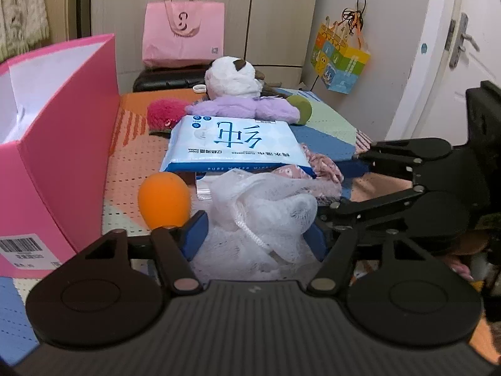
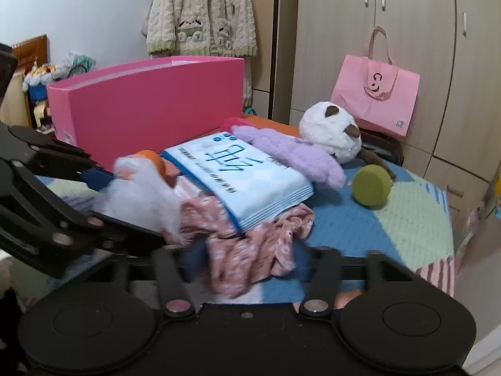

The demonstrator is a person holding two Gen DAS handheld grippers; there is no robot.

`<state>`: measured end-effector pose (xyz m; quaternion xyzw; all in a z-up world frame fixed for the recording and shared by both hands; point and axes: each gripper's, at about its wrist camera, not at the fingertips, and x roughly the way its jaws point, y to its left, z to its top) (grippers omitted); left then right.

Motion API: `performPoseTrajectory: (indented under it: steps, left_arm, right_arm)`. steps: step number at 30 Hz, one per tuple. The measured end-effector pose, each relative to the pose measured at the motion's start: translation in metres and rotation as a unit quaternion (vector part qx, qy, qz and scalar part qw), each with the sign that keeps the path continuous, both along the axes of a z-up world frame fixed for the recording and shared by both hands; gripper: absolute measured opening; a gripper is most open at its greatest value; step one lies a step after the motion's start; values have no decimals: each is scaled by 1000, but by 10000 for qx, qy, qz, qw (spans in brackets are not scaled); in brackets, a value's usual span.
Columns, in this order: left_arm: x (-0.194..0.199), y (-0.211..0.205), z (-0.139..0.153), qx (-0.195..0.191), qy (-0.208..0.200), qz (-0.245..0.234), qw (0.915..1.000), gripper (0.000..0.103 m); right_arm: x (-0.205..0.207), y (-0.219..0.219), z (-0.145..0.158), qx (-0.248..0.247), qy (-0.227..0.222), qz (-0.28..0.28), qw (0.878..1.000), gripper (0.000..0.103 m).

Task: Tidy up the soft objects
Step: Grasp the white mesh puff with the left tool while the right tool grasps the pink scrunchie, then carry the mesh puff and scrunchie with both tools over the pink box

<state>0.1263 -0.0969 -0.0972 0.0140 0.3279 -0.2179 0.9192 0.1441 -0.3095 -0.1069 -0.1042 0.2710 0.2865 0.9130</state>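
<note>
The white mesh puff (image 1: 256, 213) sits low centre in the left wrist view, pinched between the blue pads of the left gripper (image 1: 255, 235); both pads press into the netting, w/ its cord hanging down the front. In the right wrist view the same puff (image 2: 144, 194) shows at mid left, the left gripper coming in from the left edge.

Pink floral cloth (image 2: 250, 244) lies bunched at lower centre of the right view, between the blurred blue pads of the right gripper (image 2: 247, 261). Pads look pressed on the fabric (motion blur, so contact isn't crisp). From the left view that cloth (image 1: 322, 169) peeks out right of centre, the right gripper entering from the right edge.

Wipes pack (image 1: 233, 144), blue & white, rests centre frame, partly on top of the cloth and just behind the puff. An orange ball (image 1: 164, 203) sits left of the puff, touching the left pad. Behind the pack: plush toy (image 1: 238, 94) w/ white head and purple body, a red fuzzy thing (image 1: 164, 112) to its left, green disc (image 2: 372, 186) to its right.

Pink box (image 1: 62, 144) stands open at left of frame. All of it lies on a patterned mat (image 2: 391, 219). Pink tote (image 1: 183, 33) at upper centre, against the cabinets.
</note>
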Motion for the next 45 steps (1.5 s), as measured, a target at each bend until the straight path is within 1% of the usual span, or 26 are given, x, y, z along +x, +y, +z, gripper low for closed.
performPoseTrajectory:
  steps: [1, 3, 5, 6, 8, 14, 17, 27, 31, 34, 42, 45]
  left_arm:
    - [-1, -1, 0, 23, -11, -5, 10000, 55]
    - [-4, -2, 0, 37, -33, -22, 10000, 51]
    - [-6, -4, 0, 148, -101, 38, 9998, 49]
    - [-8, -5, 1, 254, -186, 109, 9994, 48]
    - [-10, -6, 1, 302, -260, 163, 9991, 47]
    - [-16, -4, 5, 172, -321, 113, 9993, 45]
    - [-18, -2, 7, 97, -313, 73, 9994, 44]
    - [-27, 9, 13, -238, -189, -10, 9995, 44]
    - [-31, 11, 15, -312, -144, -75, 9994, 44]
    - [-35, 12, 15, -320, -113, -97, 9994, 44]
    - [-47, 21, 18, -381, -127, -67, 9992, 43]
    - [-49, 26, 19, -441, -17, -81, 9990, 43]
  right_arm:
    - [-3, 1, 0, 24, -18, -36, 10000, 34]
    - [-11, 3, -2, 21, -111, -154, 9998, 23]
    - [-19, 3, -2, 40, -183, -319, 9993, 20]
    - [-23, 3, -3, 73, -215, -413, 9989, 20]
    - [-29, 1, -4, 142, -217, -564, 9981, 20]
    - [-38, -10, 0, 484, 9, -1070, 9931, 20]
    - [-43, -18, 1, 641, 72, -1229, 9903, 20]
    - [-72, -29, 9, 597, -96, -1678, 9840, 20]
    - [-83, -32, 16, 658, -93, -1700, 9832, 20]
    - [-89, -29, 18, 680, -7, -1601, 9848, 20]
    - [-107, -18, 26, 652, -60, -1418, 9877, 19]
    - [-110, -12, 30, 608, 14, -1276, 9900, 19]
